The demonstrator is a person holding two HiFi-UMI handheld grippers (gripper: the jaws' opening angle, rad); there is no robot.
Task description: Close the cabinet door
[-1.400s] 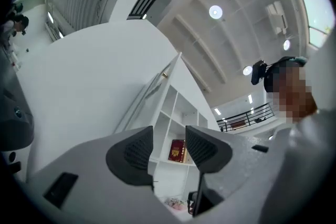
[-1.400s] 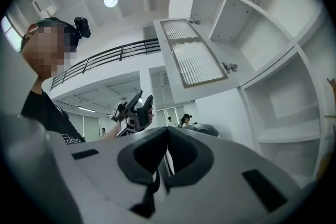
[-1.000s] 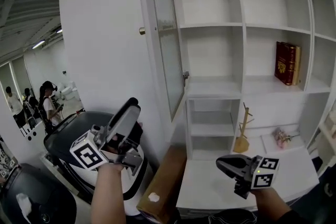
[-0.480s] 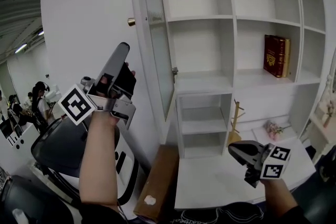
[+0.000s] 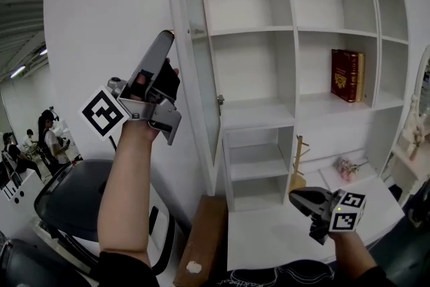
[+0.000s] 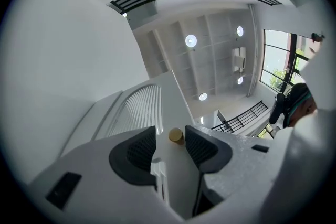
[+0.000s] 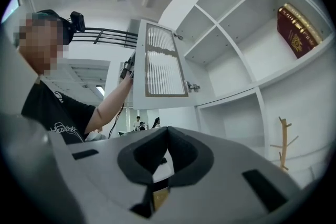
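Note:
The white cabinet door (image 5: 205, 77) with its ribbed glass panel (image 6: 137, 113) stands swung open, edge-on in the head view. My left gripper (image 5: 168, 37) is raised against the door's outer face. In the left gripper view the small brass knob (image 6: 176, 136) sits between the tips of my left gripper (image 6: 170, 128). Its jaws are open and a gap shows beside the knob. My right gripper (image 5: 293, 195) hangs low over the white counter (image 5: 282, 238), shut with nothing in it. The right gripper view shows the door (image 7: 163, 68) with an arm reaching its far edge.
A red book (image 5: 346, 74) stands on a right-hand shelf. A wooden stand (image 5: 297, 168) and pink flowers (image 5: 346, 168) sit low in the cabinet. A cardboard box (image 5: 201, 238) lies on the floor by a black-and-white scooter (image 5: 74, 205). A wall mirror (image 5: 27, 144) hangs left.
My left gripper has risen from waist height up to the knob on the door's outer face. My right gripper has shifted a little over the counter.

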